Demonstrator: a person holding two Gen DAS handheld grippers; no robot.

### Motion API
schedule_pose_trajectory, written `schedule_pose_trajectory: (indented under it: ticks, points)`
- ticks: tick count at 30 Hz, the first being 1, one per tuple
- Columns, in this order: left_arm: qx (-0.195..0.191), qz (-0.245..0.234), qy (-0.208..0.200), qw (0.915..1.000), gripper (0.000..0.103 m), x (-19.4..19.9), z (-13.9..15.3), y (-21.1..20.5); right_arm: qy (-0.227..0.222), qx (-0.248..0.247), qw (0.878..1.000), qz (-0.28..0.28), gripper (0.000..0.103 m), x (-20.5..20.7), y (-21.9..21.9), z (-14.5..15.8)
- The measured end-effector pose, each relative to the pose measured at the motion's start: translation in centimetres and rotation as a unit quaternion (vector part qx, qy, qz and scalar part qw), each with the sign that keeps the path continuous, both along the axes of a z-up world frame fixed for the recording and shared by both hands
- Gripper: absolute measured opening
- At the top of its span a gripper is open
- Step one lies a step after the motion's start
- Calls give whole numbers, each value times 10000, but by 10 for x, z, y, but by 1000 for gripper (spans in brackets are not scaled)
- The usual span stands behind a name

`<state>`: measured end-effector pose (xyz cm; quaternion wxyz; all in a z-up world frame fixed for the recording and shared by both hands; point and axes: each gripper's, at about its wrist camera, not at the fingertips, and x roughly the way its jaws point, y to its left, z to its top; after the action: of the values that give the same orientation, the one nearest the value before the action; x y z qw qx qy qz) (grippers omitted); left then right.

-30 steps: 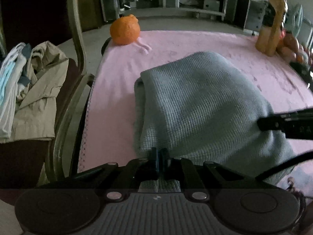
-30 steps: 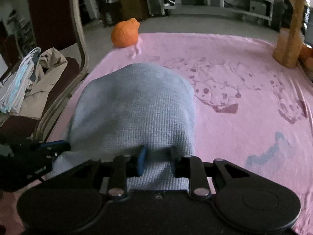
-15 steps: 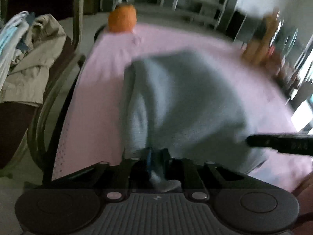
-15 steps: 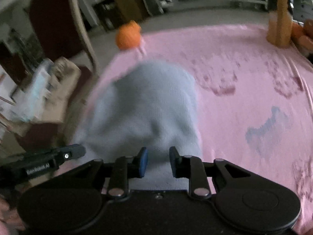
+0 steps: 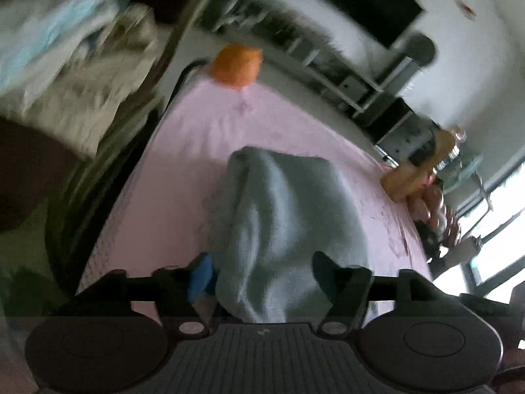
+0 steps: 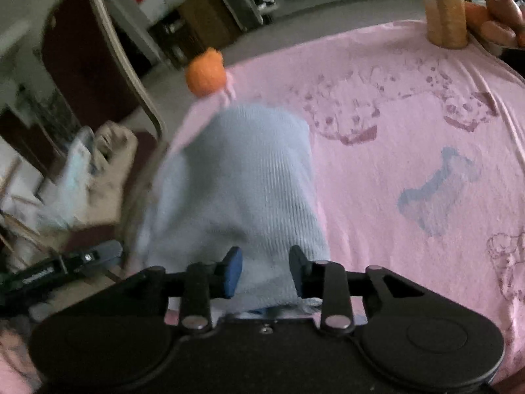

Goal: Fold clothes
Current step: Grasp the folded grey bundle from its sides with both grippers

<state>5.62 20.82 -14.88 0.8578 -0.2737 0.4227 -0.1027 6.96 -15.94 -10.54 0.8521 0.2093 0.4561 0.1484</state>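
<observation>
A light blue knit garment lies folded on the pink printed sheet. Its near end passes between the fingers of my left gripper, whose jaws stand wide apart. In the right wrist view the same garment runs back between the fingers of my right gripper, whose jaws are also apart around the cloth. My left gripper shows at the left edge of that view. Both views are tilted and blurred.
An orange plush toy sits at the sheet's far left corner. A chair with piled clothes stands to the left. A tan giraffe toy and other plush toys stand at the far right. Shelves line the back wall.
Both grippers have opened their jaws; the left one had been pinched on the garment's near edge. Both cameras have tilted and swung, and the garment now looks more bunched and narrow.
</observation>
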Motion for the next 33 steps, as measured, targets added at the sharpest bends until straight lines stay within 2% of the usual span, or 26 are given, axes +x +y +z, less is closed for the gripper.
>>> schedule_pose_trajectory:
  ticks: [2,4,7,10,16,23,26,30,33]
  points:
    - [-223,123,452,9987,72,9,-15,4,-43,326,9994,-97,45,0,-11,5]
    - [-404,258,682,9965,75,14,-24,8,-17,596,9980,-214,60,3,-20,-1]
    - [-577,365,761,9948,87,17,-32,13,92,954,9946,-392,69,10,-30,-15]
    - [-676,257,960,9928,86,23,-46,10,295,1176,9912,-536,76,20,-37,-31]
    - [-918,-72,1058,9901,82,37,-62,6,760,1555,9834,-547,76,44,-46,-65]
    - [-364,-450,1155,9916,86,42,-61,-8,1142,2066,9706,-470,76,68,-49,-97]
    - [-590,-278,1225,9903,86,47,-63,-3,1174,2379,9635,-357,76,73,-49,-105]
    - [-1366,126,1225,9829,85,48,-69,12,1381,2927,9459,-249,72,76,-48,-118]
    - [-1487,314,1225,9808,82,42,-72,20,1437,3120,9388,-271,71,77,-48,-122]
